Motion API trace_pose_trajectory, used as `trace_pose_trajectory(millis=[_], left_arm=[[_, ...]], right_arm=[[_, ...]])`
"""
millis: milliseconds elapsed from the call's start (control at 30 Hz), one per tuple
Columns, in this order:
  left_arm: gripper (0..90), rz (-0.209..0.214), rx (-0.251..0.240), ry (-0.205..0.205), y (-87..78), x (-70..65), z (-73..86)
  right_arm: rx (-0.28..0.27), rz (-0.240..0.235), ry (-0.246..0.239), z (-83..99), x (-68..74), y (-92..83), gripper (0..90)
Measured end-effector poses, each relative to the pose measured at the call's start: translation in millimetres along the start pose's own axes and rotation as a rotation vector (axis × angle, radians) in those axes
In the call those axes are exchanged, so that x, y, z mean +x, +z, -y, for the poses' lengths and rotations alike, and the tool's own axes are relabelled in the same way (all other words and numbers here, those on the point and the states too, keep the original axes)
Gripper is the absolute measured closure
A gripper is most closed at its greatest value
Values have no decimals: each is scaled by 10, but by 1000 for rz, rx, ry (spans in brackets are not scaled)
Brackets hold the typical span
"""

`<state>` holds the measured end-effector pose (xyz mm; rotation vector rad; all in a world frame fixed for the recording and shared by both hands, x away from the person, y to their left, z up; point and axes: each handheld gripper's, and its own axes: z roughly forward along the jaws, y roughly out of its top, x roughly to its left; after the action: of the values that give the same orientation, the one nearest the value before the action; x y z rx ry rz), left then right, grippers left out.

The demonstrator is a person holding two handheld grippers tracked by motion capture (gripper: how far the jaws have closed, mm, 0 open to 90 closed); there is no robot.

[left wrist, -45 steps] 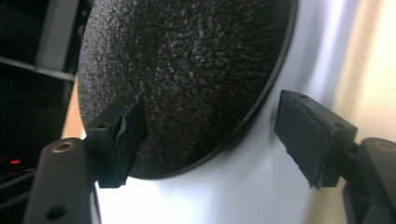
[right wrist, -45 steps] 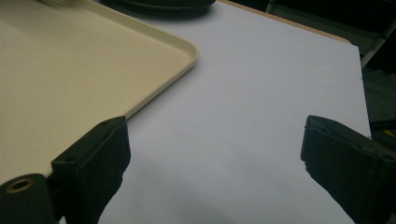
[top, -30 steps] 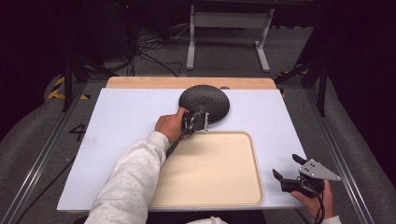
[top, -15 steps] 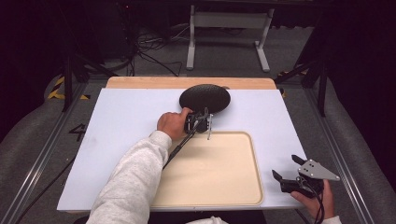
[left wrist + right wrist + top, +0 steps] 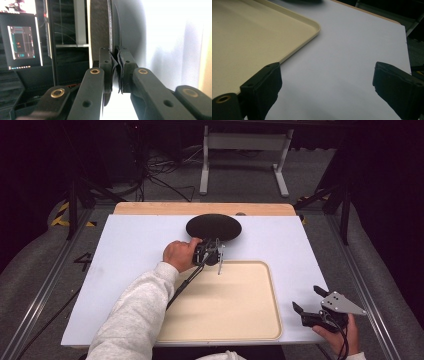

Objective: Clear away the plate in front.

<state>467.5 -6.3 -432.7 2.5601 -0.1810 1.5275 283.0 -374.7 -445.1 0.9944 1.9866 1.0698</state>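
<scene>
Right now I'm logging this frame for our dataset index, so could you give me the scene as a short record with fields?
surface: white table top
tray: beige tray, empty, at the near side of the table
plate: black round plate, beyond the tray
left hand-held gripper: jaws shut on the plate's near rim, seen edge-on in the left gripper view
right hand-held gripper: jaws wide open, holding nothing, at the table's near right corner beside the tray
</scene>
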Motion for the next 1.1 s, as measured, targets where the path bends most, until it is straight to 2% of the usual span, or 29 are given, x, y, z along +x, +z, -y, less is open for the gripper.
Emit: trace_pose_trajectory(millis=[33,67,267,367,400,533,633,833,933,1000,1033,1100], left_arm=[[840,0,-2,-9,-27,-10,23],[840,6,9,-4,-45,-11,33],[842,-8,4,20,-164,-37,71],[843,-11,-13,32,-271,-33,88],[841,-29,-23,48,-336,-39,92],[843,-55,-52,58,-585,-47,104],[842,-96,-93,73,-807,-89,108],[837,-108,-171,63,-1256,-177,132],[837,-100,-204,60,-1460,-254,138],[835,-115,-229,77,-1585,-317,140],[836,-99,-234,77,-1645,-348,139],[832,-105,-257,93,-1751,-404,126]], right_arm=[[2,0,2,3,-1,2,91],[6,-1,6,7,-3,8,91],[12,-5,1,-2,9,18,92],[13,-3,2,1,7,19,92],[13,-1,3,2,4,18,92],[15,-1,4,7,-1,23,92],[15,1,1,3,5,21,91],[14,4,-1,-11,16,17,91],[15,1,-4,-21,26,21,91],[17,0,-6,-23,32,22,91],[20,0,-6,-22,34,22,91],[21,1,-5,-21,35,21,92]])
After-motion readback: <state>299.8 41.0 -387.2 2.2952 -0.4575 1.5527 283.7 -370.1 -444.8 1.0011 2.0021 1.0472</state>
